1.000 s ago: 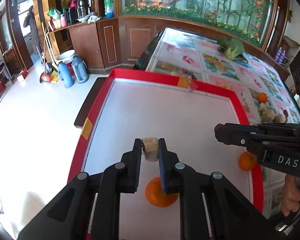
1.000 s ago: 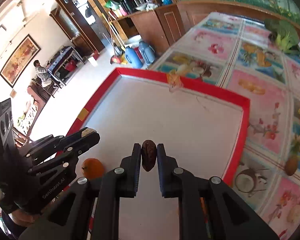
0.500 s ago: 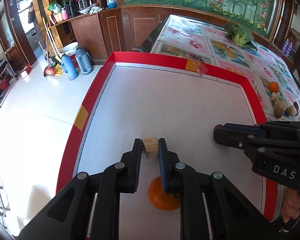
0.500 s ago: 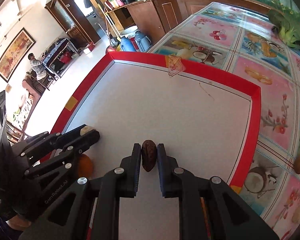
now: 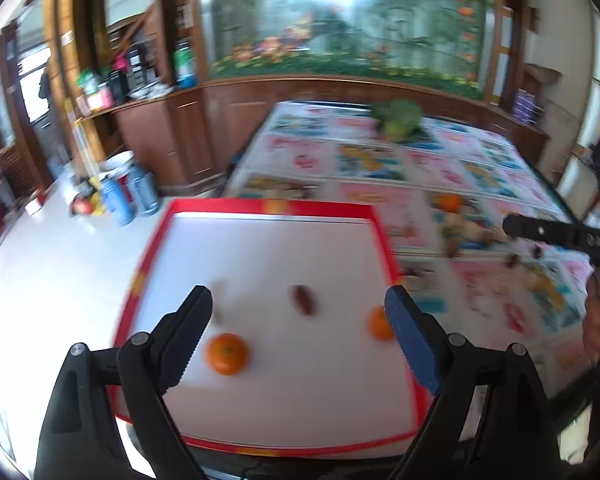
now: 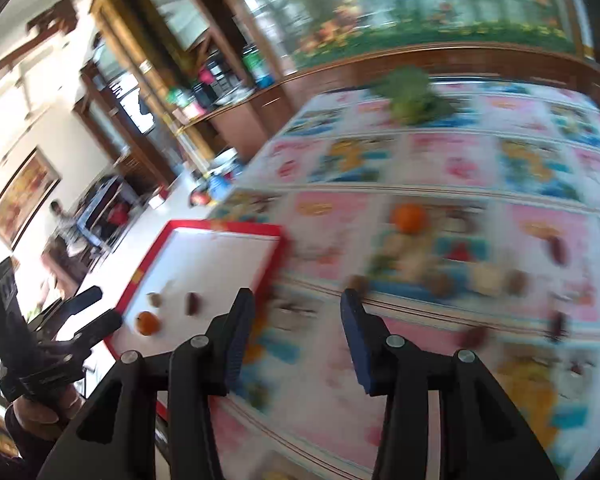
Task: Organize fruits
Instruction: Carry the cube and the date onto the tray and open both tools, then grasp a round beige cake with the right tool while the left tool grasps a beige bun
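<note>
A red-rimmed white tray (image 5: 260, 208) lies on the table. On it are an orange (image 5: 225, 353), a dark brown fruit (image 5: 303, 300), a second orange (image 5: 379, 322) by its right rim, and a pale blurred piece (image 5: 219, 312) behind my left finger. My left gripper (image 5: 298, 312) is open and empty above the tray's near half. My right gripper (image 6: 298, 312) is open and empty over the tablecloth right of the tray (image 6: 220, 232). The right wrist view shows the orange (image 6: 147, 323), the pale piece (image 6: 155, 299) and the brown fruit (image 6: 192, 303) on the tray. The frames are blurred.
More fruits lie on the patterned tablecloth right of the tray: an orange (image 6: 409, 217), pale and brown pieces (image 6: 485, 278). A green leafy vegetable (image 6: 410, 94) sits at the far end. A wooden counter and an aquarium stand behind. The floor drops off left of the tray.
Both grippers have opened and pulled back. The pale piece and the brown fruit now lie on the tray. The right gripper has swung right, over the tablecloth.
</note>
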{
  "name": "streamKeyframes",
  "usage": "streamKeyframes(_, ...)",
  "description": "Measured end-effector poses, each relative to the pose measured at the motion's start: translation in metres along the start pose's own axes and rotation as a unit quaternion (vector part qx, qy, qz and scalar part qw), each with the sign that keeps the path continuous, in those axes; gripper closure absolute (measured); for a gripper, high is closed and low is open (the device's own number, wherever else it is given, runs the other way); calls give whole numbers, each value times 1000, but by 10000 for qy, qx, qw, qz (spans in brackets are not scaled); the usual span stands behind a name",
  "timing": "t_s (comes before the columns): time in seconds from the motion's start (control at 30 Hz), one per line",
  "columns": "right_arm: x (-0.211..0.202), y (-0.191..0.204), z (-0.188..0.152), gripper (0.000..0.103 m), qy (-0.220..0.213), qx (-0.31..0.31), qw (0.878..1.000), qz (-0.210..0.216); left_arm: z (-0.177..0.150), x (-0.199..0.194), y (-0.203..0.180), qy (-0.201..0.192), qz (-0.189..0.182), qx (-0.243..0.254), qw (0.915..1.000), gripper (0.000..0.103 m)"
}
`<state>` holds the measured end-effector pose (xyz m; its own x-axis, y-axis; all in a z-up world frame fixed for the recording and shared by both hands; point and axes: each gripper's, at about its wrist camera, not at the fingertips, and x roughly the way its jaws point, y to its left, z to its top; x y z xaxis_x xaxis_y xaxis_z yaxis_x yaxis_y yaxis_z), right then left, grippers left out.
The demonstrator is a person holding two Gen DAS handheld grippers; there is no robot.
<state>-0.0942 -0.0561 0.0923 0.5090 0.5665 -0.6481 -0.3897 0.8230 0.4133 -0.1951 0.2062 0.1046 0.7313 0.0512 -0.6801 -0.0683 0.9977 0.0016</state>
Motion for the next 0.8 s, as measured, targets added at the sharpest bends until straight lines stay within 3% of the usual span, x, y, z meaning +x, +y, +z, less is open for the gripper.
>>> streamKeyframes(0.13,-30,-58,-19,59,-62,531,9979,-368,-5,8,-65,98,-719,602,9955,15)
streamKeyframes(0.3,-30,-78,-36,59,23,584,9963,-623,-13,26,-121,411,-1015,1061,9883,15)
streamKeyframes(0.37,-27,-82,-39,59,52,466,9957,-802,-14,29,-131,490,-1126,1135,9859,15)
streamKeyframes(0.47,-21,-84,-48,59,189,377,9972,-620,-14,32,-140,448,-1153,1309,9837,15)
streamKeyframes(0.63,1,-65,-53,59,393,-27,9970,-672,-11,47,-149,621,-1322,1312,9805,15)
streamKeyframes(0.8,18,-63,-48,59,518,-120,9926,-1094,-13,52,-159,703,-1348,1426,9780,15)
